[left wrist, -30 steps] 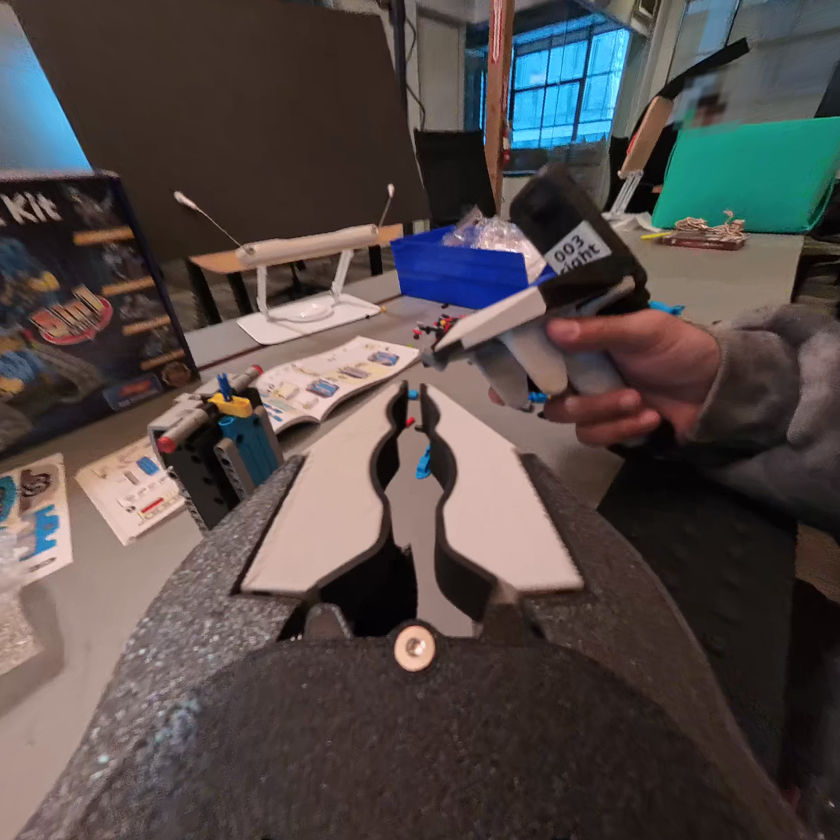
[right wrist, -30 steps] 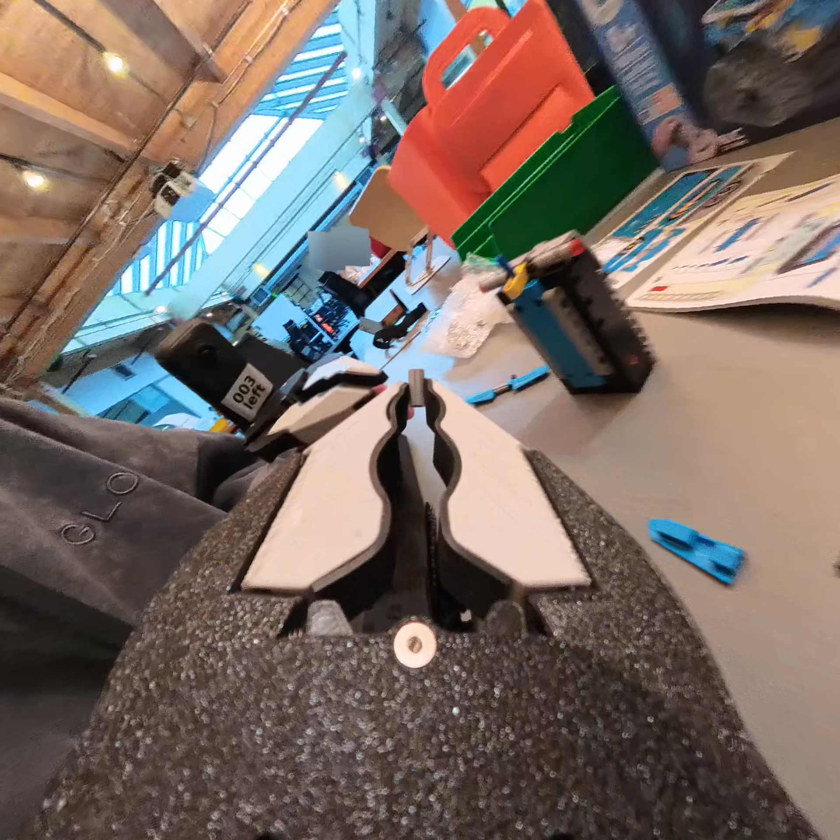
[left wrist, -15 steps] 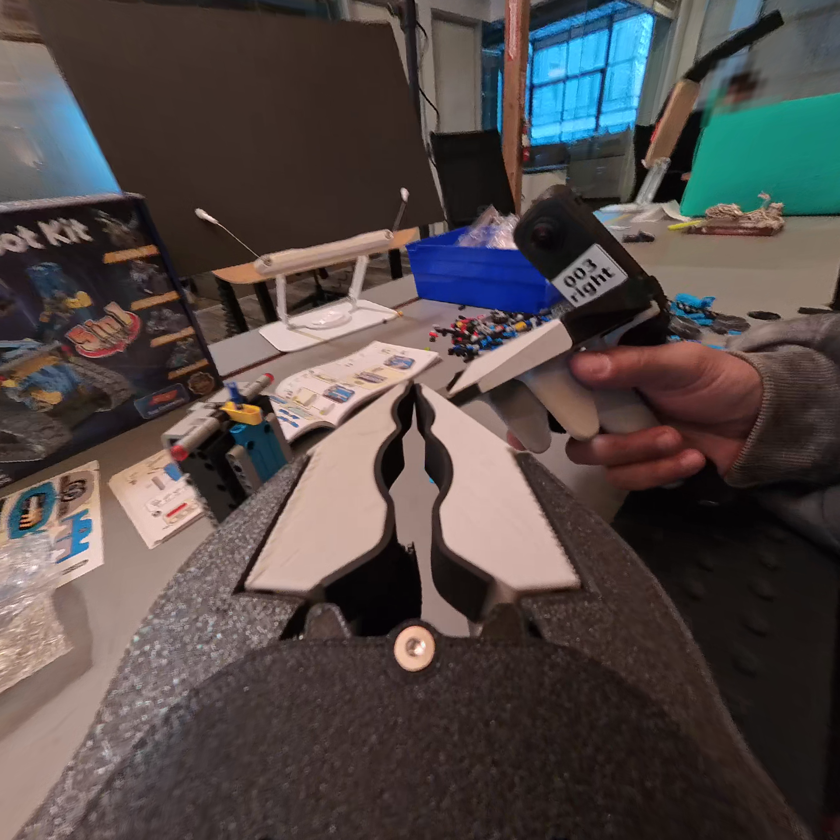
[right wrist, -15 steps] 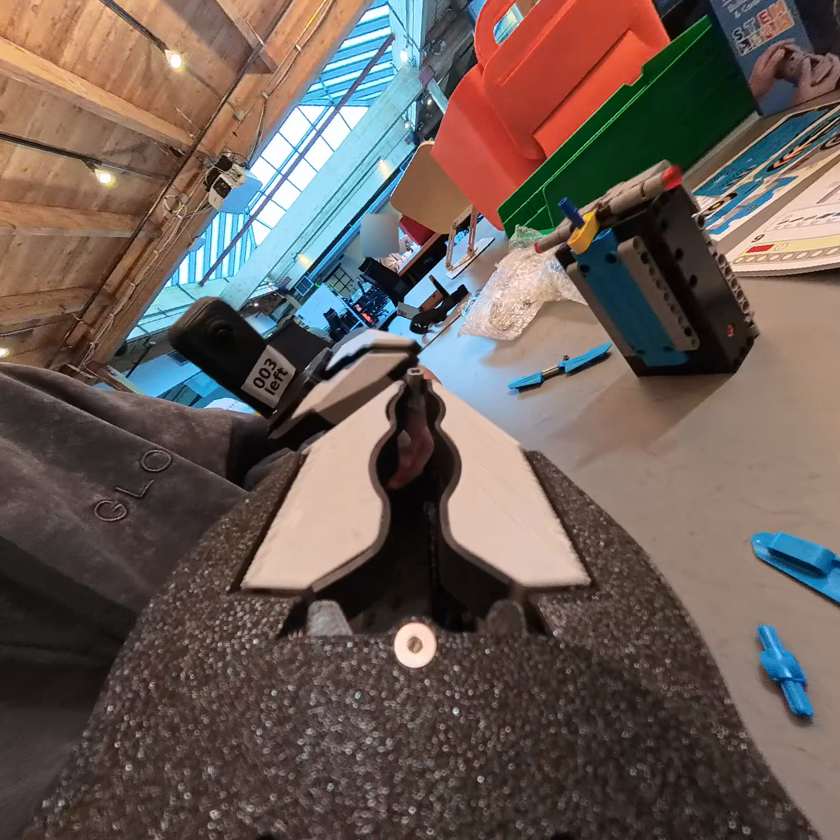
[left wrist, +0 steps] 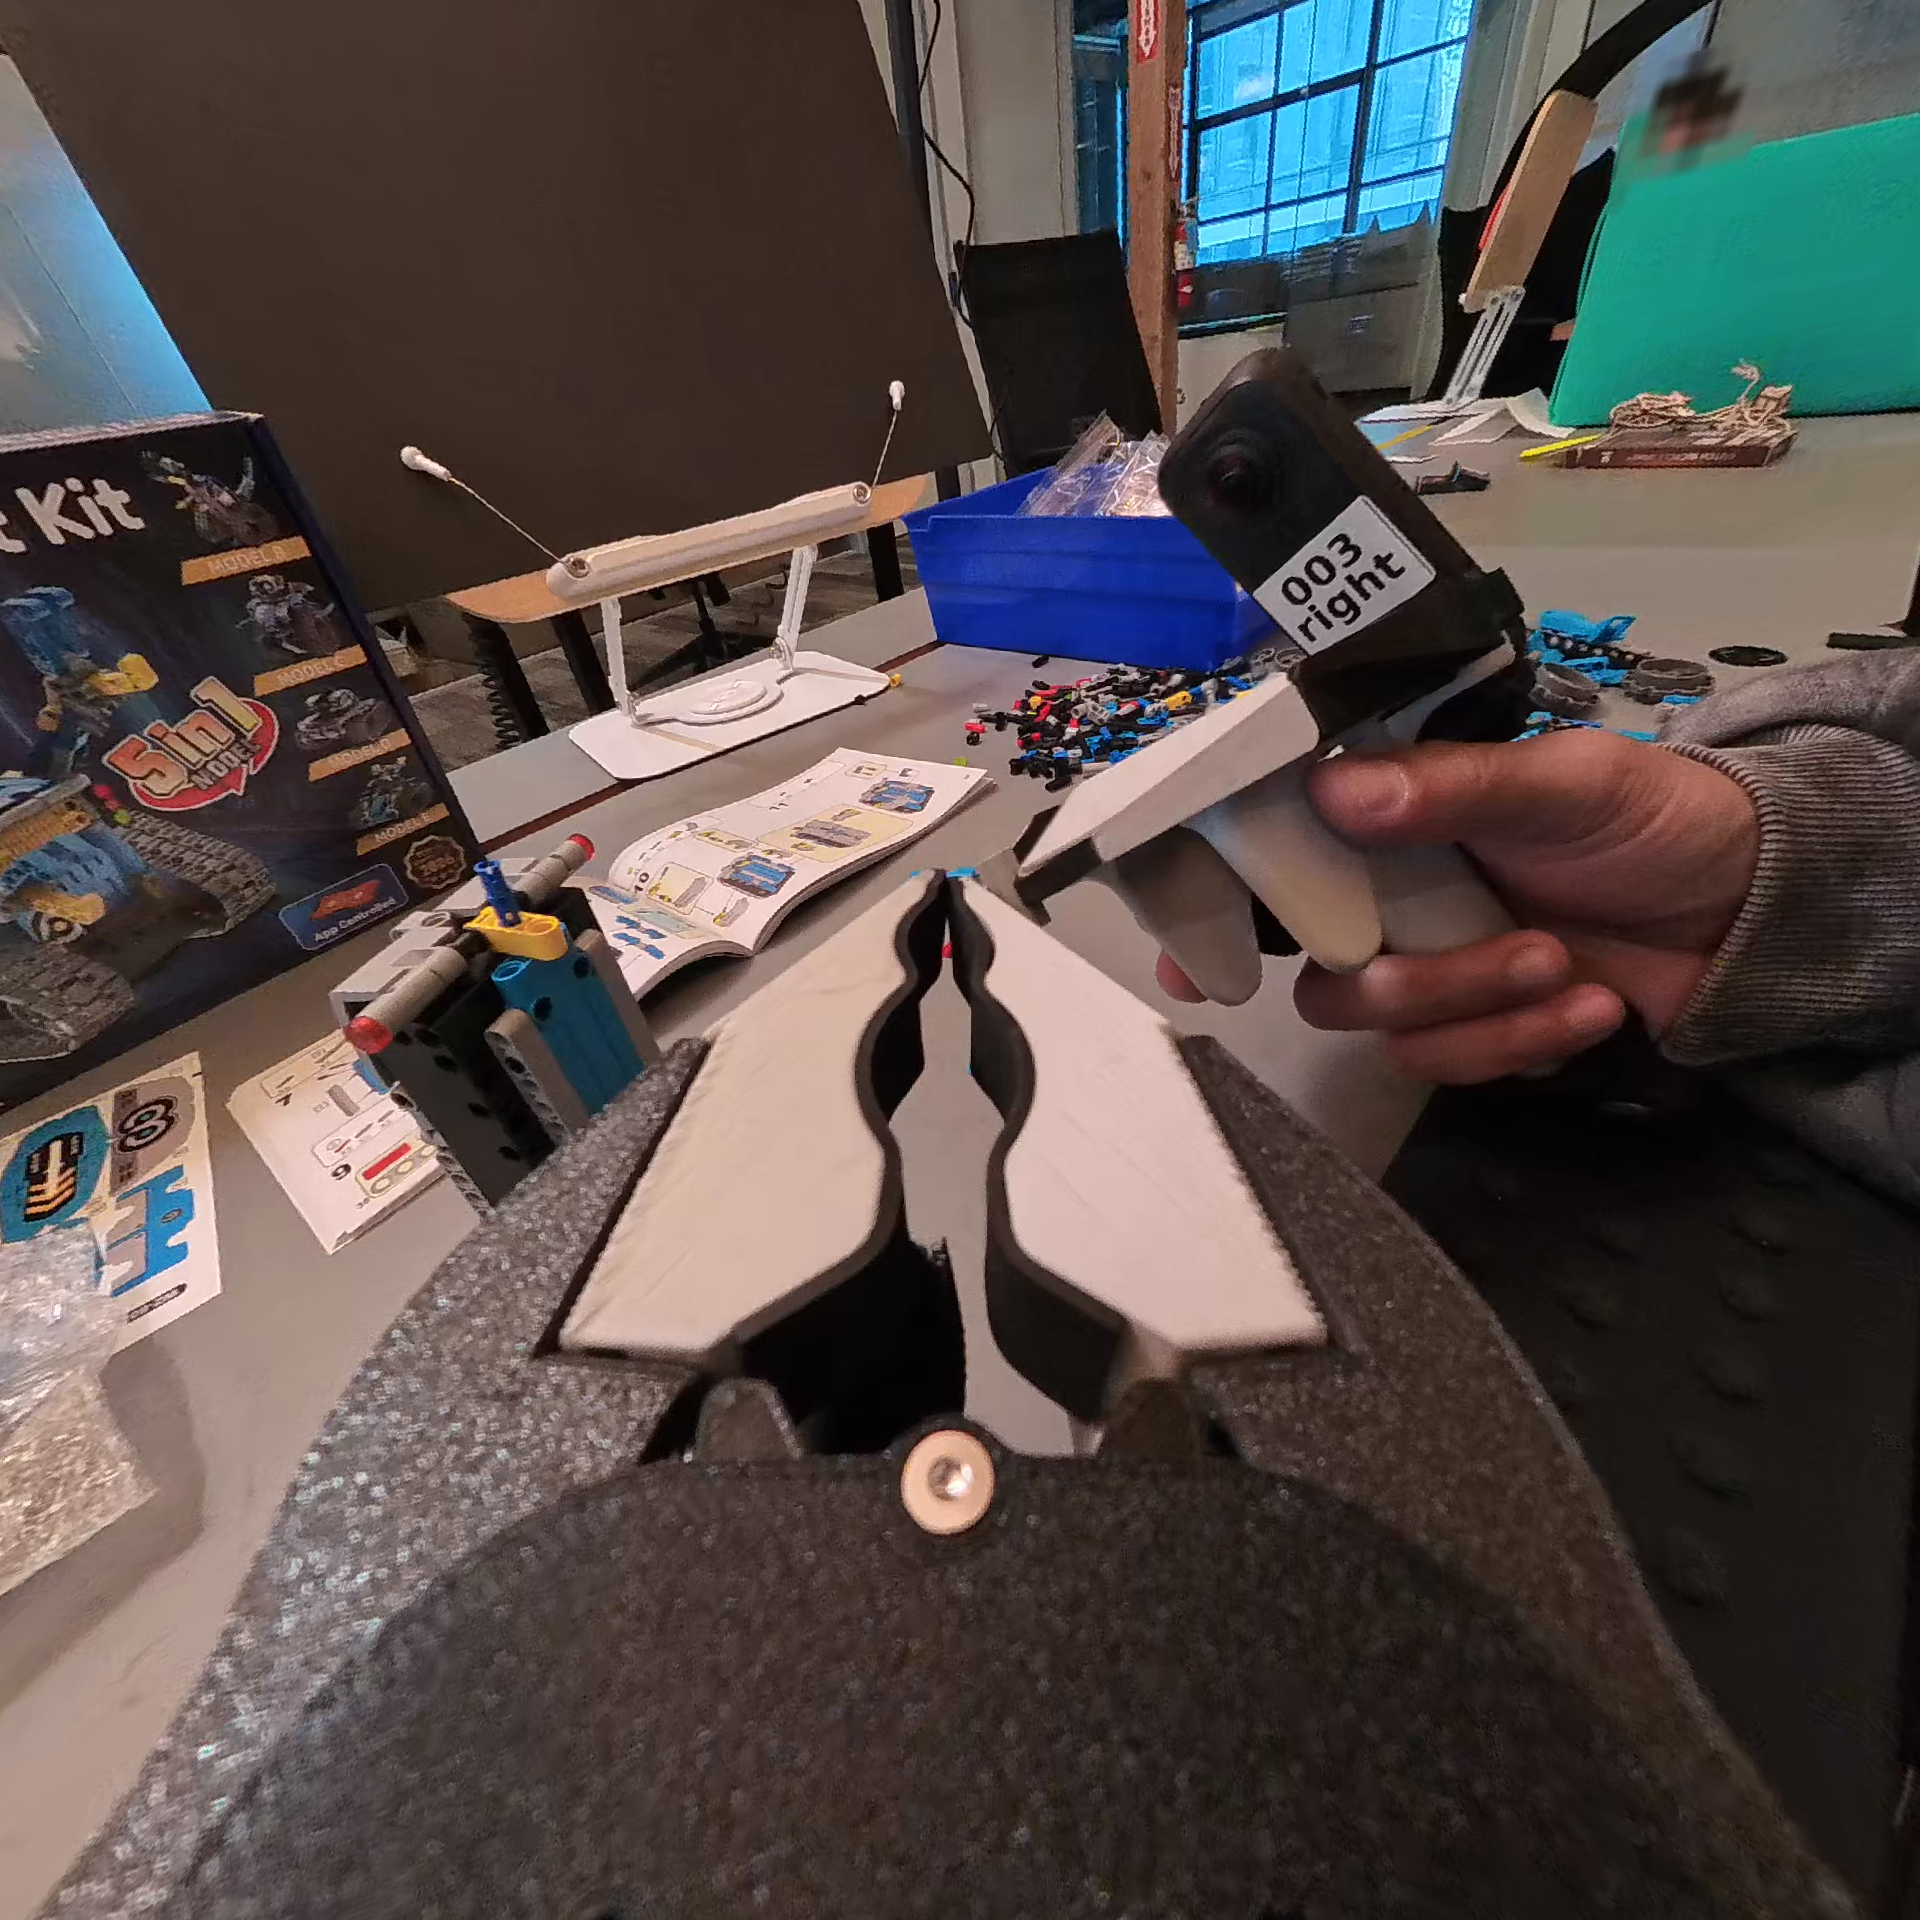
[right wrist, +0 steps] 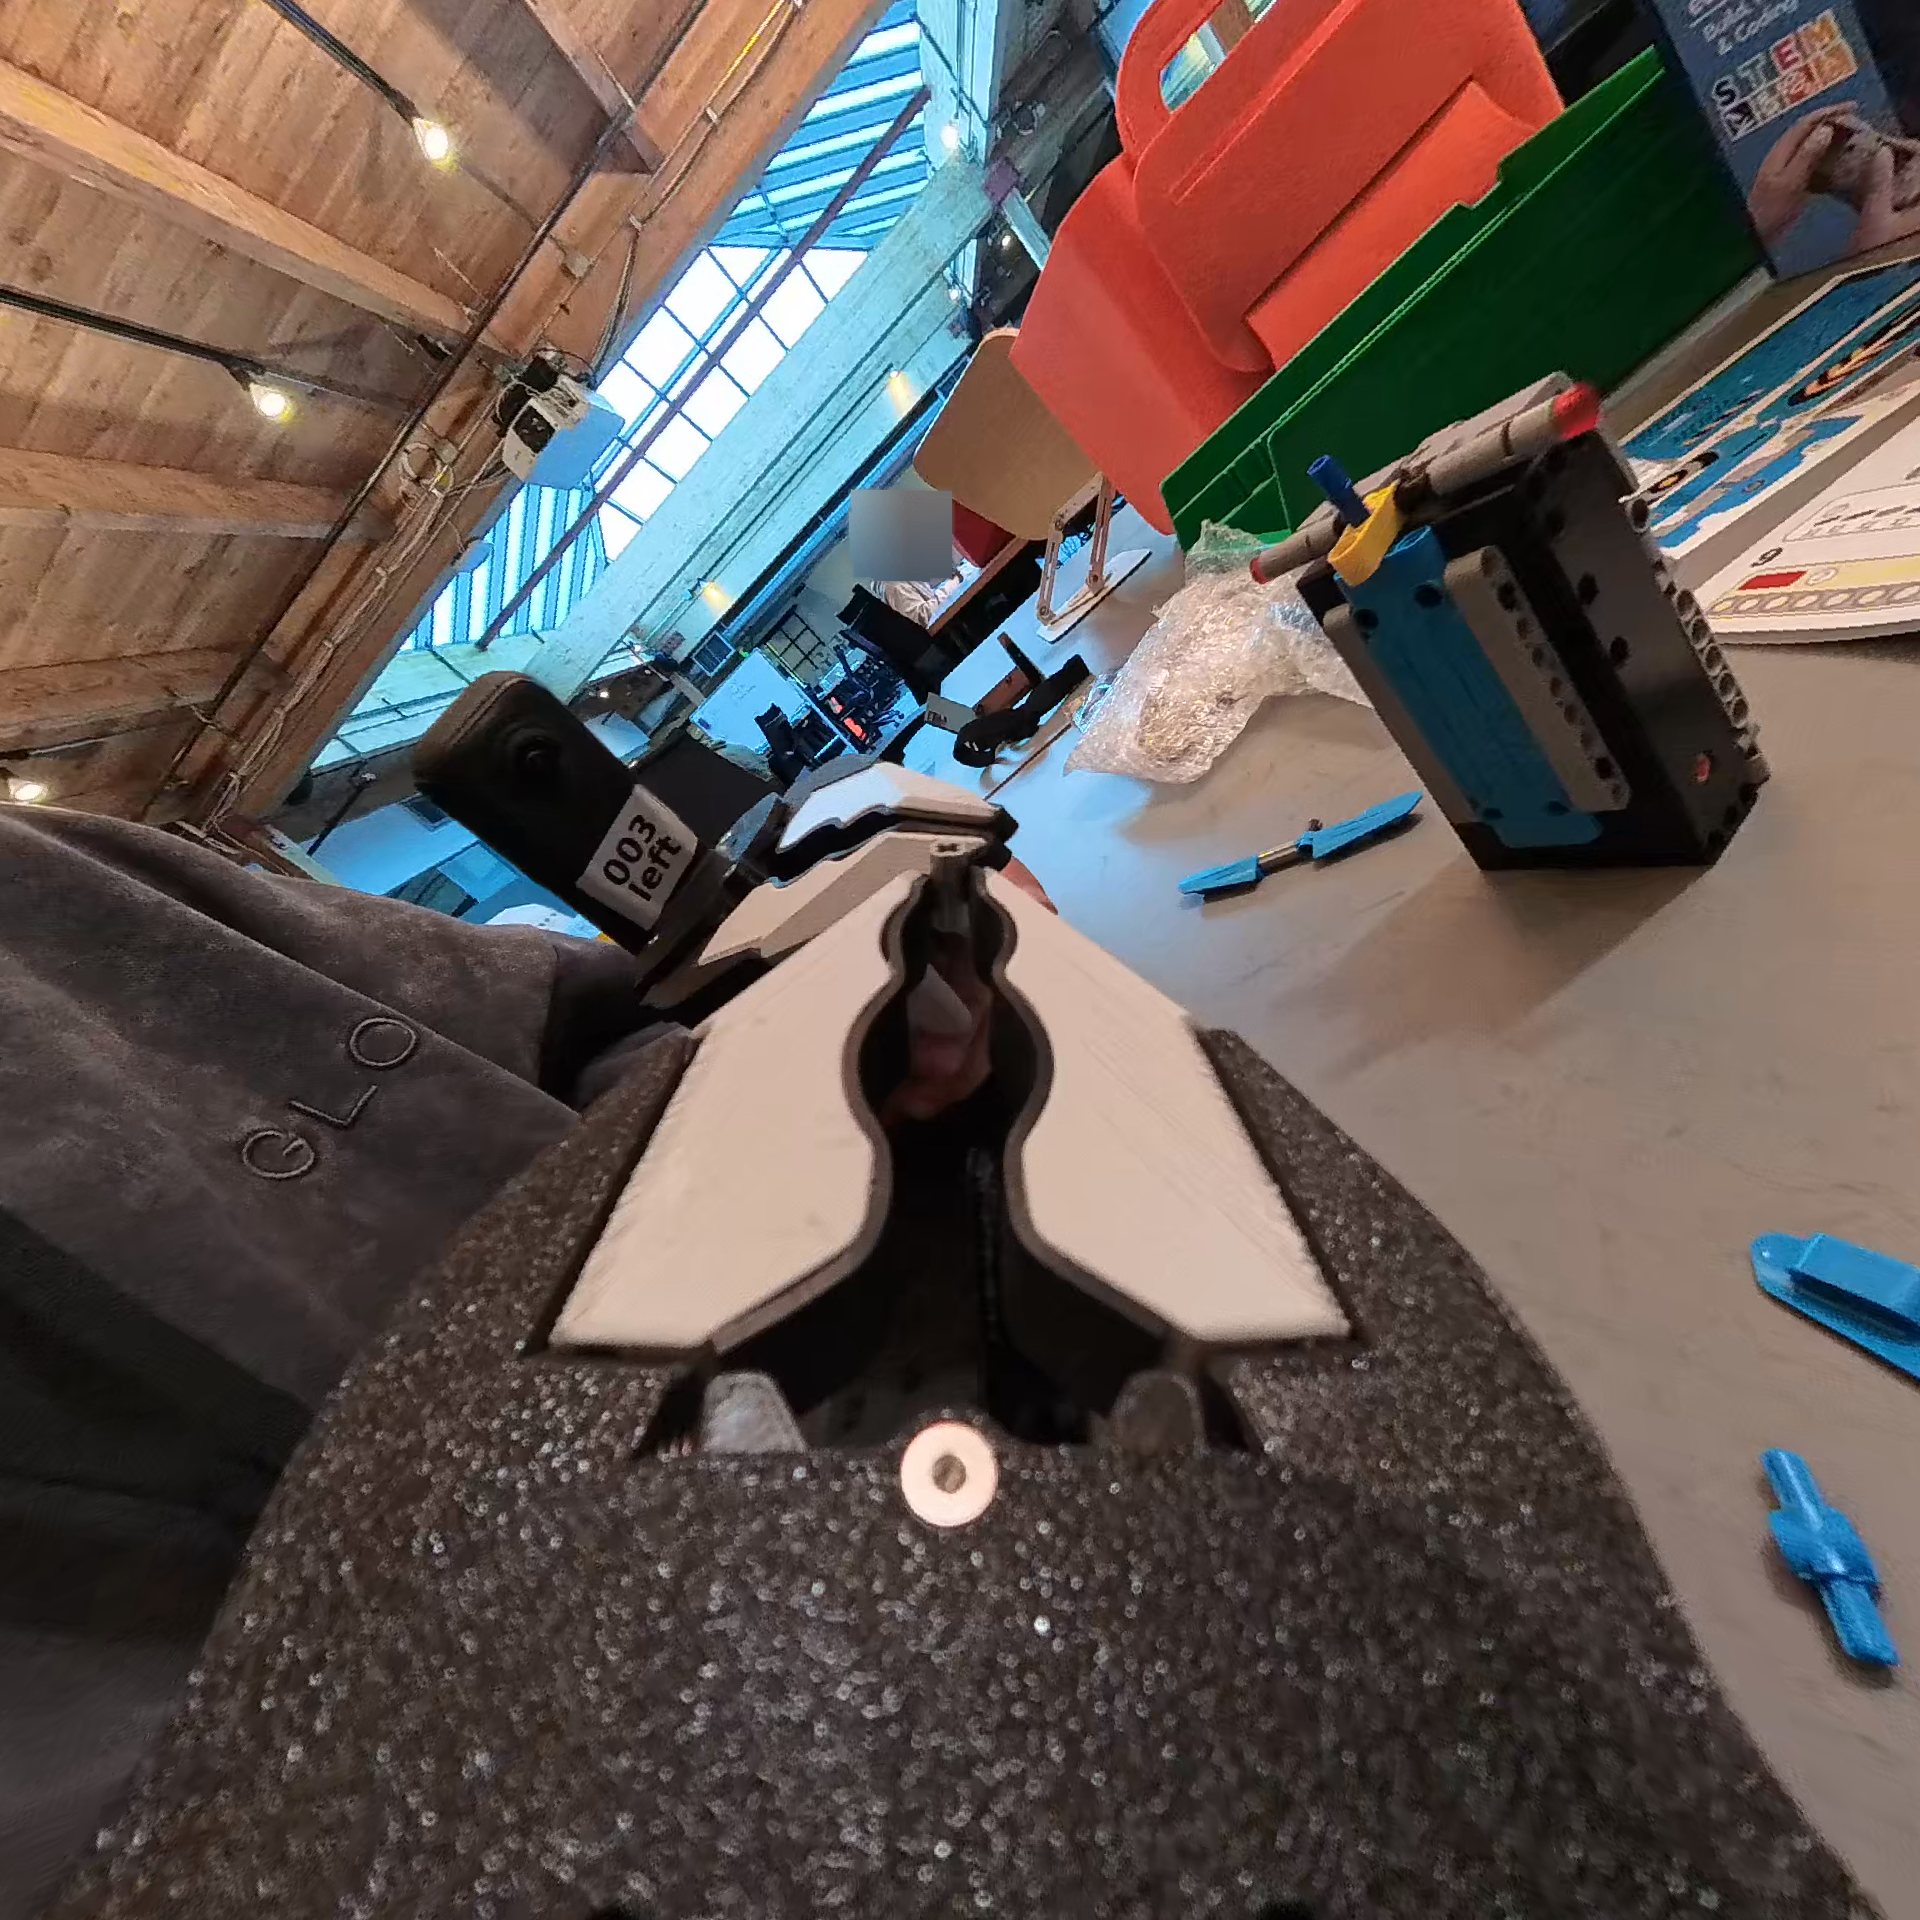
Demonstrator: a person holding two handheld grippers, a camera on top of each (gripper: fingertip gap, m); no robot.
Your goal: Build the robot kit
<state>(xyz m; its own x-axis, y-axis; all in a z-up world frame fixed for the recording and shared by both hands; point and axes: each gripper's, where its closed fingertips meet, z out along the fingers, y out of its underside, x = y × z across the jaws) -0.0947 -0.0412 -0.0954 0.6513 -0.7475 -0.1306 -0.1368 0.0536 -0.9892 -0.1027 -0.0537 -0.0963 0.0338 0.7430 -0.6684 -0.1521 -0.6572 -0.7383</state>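
Fig.: Right gripper (right wrist: pixel 951 883) pinches a small grey axle pin (right wrist: pixel 948 906) at its tips, held in air w/ the left gripper (left wrist: pixel 948 896), tips closed, apparently empty. Pin: light, stiff, slick plastic; grip mid-shaft.

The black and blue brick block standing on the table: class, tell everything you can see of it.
The black and blue brick block stands upright on the grey table, free of both hand-held grippers. Its black plastic body has rows of holes; a blue panel and a grey holed beam run up one face. Across the top lies a grey rod with red tips, held by a yellow connector with a small blue pin. Paper sheets lie beside it.
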